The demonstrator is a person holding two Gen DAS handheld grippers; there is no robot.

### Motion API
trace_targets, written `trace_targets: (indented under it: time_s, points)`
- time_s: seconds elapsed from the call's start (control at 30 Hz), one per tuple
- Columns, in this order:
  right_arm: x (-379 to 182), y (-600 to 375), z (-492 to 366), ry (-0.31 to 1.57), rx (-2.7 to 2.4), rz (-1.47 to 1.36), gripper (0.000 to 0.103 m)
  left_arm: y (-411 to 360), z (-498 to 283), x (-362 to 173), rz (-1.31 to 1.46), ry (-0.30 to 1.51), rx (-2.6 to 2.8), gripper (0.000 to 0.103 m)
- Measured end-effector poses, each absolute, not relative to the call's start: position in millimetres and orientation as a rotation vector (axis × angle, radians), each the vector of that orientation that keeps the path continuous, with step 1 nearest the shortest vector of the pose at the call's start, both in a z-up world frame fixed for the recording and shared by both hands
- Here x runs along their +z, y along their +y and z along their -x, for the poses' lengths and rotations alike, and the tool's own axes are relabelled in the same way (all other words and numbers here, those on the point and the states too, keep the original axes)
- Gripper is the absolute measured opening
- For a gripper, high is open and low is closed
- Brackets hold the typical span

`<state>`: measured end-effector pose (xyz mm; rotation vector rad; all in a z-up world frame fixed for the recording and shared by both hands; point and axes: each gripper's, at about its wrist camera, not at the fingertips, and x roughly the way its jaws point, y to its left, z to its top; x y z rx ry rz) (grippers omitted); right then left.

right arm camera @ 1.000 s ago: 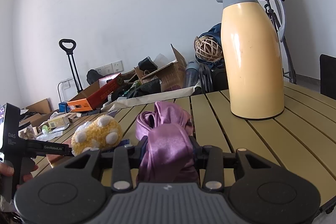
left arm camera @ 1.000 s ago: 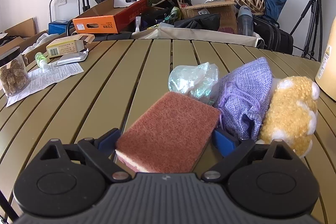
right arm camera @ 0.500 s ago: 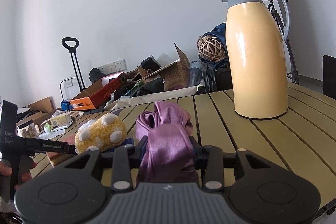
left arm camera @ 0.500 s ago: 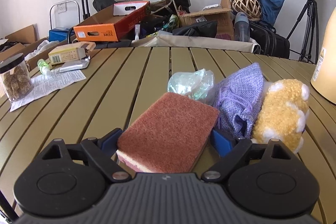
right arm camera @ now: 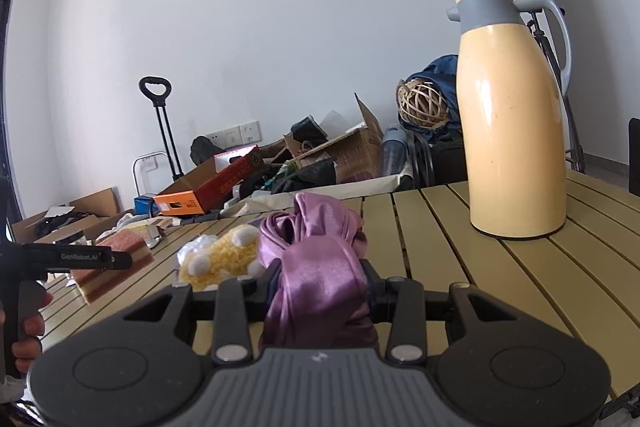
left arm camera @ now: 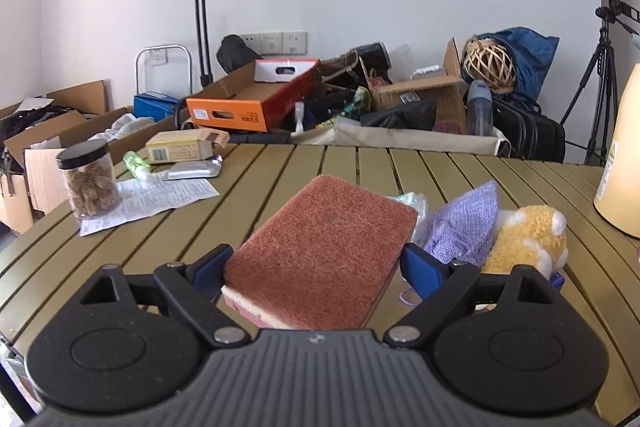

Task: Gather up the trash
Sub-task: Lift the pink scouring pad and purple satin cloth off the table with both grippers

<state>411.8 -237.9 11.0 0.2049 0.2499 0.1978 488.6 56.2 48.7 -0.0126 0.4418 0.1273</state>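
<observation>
Left gripper (left arm camera: pixel 316 263): clamped on scouring sponge (left arm camera: pixel 320 255) (red-brown pad up), held above slatted table (left arm camera: pixel 280 167). Right gripper (right arm camera: pixel 320 285): clenched on purple satin cloth (right arm camera: pixel 320 267), near yellow thermos jug (right arm camera: pixel 512 115).

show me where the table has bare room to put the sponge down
Bare slats run between the printed sheet by the jar and the sponge, also left of the thermos. Crowded around the plush toy and lavender pouch.
</observation>
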Motion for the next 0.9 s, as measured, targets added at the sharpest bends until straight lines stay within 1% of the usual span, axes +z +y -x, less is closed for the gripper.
trace_targets:
  time_s: [0.23,0.4,0.7,0.9]
  points:
    - [24.5,-221.6,-391.0,0.212,0.229,-0.199,0.037,60.9,-454.0,64.0,0.02,0.379,0.163,0.091]
    - [31.6,-213.4,-375.1,0.2,0.247,-0.217,0.037,65.7,-428.7,71.9,0.055,0.369,0.155,0.091]
    - [33.7,-204.1,-343.9,0.235,0.26,-0.222,0.037,65.5,-375.9,86.3,0.07,0.332,0.12,0.091]
    - [35.4,-198.1,-317.9,0.265,0.279,-0.204,0.037,67.9,-339.7,91.1,0.07,0.341,0.122,0.091]
